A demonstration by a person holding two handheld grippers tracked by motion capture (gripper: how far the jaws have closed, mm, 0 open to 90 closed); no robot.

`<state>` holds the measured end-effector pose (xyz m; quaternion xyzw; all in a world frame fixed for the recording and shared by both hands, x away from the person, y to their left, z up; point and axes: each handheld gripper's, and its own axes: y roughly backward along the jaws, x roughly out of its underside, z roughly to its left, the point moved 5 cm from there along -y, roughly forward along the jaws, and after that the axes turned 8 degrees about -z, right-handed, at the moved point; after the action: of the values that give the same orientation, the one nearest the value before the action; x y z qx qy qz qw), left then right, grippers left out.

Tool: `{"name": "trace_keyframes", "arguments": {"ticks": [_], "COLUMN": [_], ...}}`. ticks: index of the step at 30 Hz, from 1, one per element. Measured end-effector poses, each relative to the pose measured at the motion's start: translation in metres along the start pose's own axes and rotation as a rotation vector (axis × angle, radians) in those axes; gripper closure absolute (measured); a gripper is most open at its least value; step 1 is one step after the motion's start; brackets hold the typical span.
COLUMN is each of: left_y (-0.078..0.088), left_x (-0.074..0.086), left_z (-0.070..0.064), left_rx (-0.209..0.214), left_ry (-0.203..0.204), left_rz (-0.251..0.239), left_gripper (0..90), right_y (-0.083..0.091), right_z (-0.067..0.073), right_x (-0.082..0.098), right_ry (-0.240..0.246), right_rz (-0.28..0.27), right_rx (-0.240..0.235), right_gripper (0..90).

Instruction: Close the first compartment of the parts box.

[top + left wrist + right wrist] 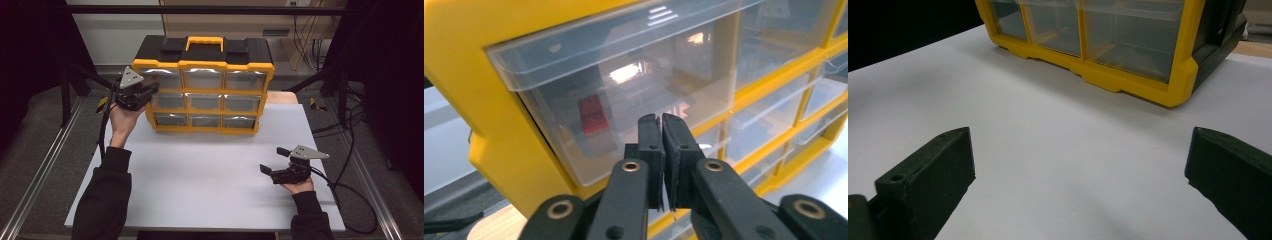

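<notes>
So, starting on the left: the left gripper point(150, 90) is up against the top-left drawer point(159, 79) of the yellow organizer point(202, 95), jaws pinched together with nothing visibly caught between them. In the left gripper view the pads point(650, 137) sit right at that clear drawer front, below its lip. My guess is it's lining up to hook or pull the drawer, though it could just as well be pressing it in. There's a small red block point(593, 114) visible inside through the plastic.

The organizer stands at the back of the white table point(200, 175), drawers facing the person, so they're easy to reach. Count: nine clear drawers, three rows of three, and one carry handle point(204, 42) on top.

Over on the right, the right gripper point(274, 160) rests low on the table, well apart from the organizer, jaws spread wide and empty. Looks like it's just parked.
</notes>
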<state>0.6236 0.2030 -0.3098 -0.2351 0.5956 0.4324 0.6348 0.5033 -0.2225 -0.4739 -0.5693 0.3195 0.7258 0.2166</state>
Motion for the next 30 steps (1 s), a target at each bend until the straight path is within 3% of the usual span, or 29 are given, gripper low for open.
{"name": "trace_keyframes", "arguments": {"ticks": [12, 14, 18, 26, 30], "left_y": [0.017, 0.020, 0.024, 0.032, 0.038], "left_x": [0.005, 0.006, 0.012, 0.017, 0.021], "left_z": [-0.005, -0.005, -0.009, -0.017, -0.021], "left_rx": [0.006, 0.018, 0.061, 0.086, 0.098], "left_ry": [0.054, 0.066, 0.106, 0.128, 0.137], "left_rz": [-0.031, -0.051, -0.042, -0.036, -0.050], "left_gripper": [50.8, 45.4, 35.1, 7.1, 2.8], "right_y": [0.000, 0.000, 0.000, 0.000, 0.001], "right_z": [0.000, 0.000, 0.000, 0.000, 0.000], "right_x": [0.000, 0.000, -0.001, 0.000, -0.001], "right_ry": [-0.004, -0.002, -0.004, -0.004, -0.002], "right_rz": [-0.003, -0.001, -0.005, -0.005, -0.008], "right_rx": [0.001, 0.002, 0.002, 0.003, 0.002], "right_gripper": [0.2, 0.2, 0.2, 0.2, 0.2]}}
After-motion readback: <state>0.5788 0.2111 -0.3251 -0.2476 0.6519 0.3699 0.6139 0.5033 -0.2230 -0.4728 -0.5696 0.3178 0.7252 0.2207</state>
